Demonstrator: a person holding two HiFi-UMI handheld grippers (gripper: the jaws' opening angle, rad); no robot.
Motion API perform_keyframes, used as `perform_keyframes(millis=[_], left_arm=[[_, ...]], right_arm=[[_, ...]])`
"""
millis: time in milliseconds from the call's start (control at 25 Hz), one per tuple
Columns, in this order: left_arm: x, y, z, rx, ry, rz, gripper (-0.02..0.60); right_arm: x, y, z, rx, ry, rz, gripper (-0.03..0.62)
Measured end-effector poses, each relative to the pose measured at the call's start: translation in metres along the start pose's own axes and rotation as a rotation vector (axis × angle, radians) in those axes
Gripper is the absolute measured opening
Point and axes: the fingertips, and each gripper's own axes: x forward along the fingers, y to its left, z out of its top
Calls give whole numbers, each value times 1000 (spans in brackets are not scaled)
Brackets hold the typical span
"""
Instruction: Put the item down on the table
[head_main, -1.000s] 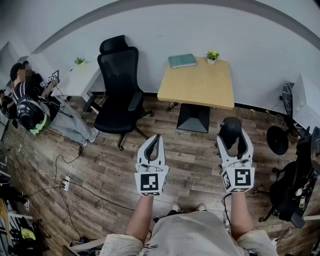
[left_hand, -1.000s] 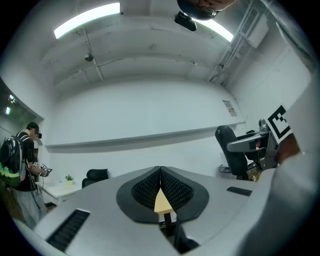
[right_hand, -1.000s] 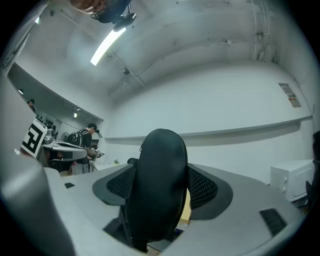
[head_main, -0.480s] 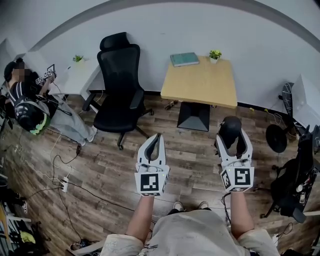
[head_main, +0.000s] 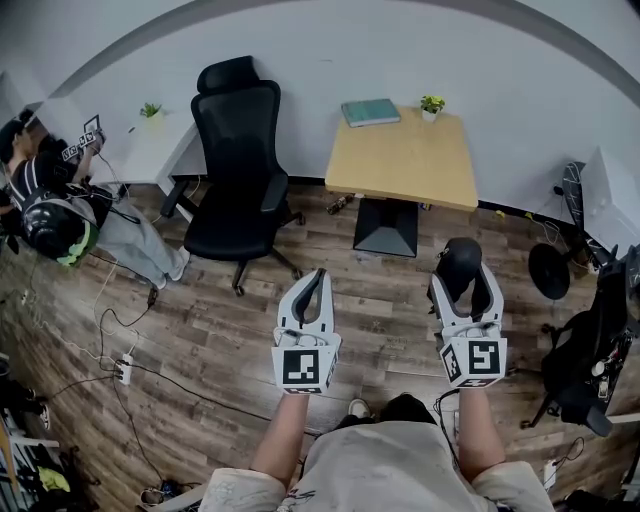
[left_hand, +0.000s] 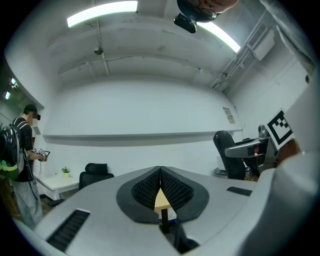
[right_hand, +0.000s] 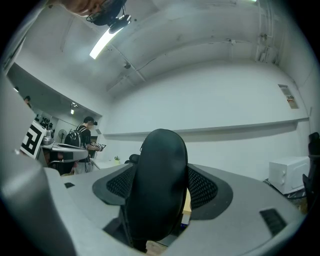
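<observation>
A black oval case (head_main: 460, 262) sits between the jaws of my right gripper (head_main: 462, 278), which is shut on it; in the right gripper view the black case (right_hand: 157, 187) stands upright and fills the gap between the pads. My left gripper (head_main: 312, 288) is shut with nothing in it, its ribbed pads (left_hand: 150, 187) meeting at the tips. Both are held above the wooden floor, short of the light wooden table (head_main: 405, 163) ahead. On the table's far edge lie a teal book (head_main: 370, 111) and a small potted plant (head_main: 432, 106).
A black office chair (head_main: 237, 165) stands left of the table. A person (head_main: 60, 215) with a backpack stands at a white desk (head_main: 150, 150) far left. Cables and a power strip (head_main: 122, 371) lie on the floor at left; a fan (head_main: 550, 270) and black gear stand at right.
Both grippers kept their pose and hold. The view has crept forward slightly, and the person at far left has shifted toward the frame's edge.
</observation>
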Motion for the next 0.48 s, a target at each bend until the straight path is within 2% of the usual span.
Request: perform_keyframes(millis=[240,480], left_arm=[[8,5,-13,-6,29,-5,8],[36,5,-27,-3,45,-6,9]], right_arm=[[8,0,-10,-3,16,1,345],[33,-17,-28,23,27,-12,345]])
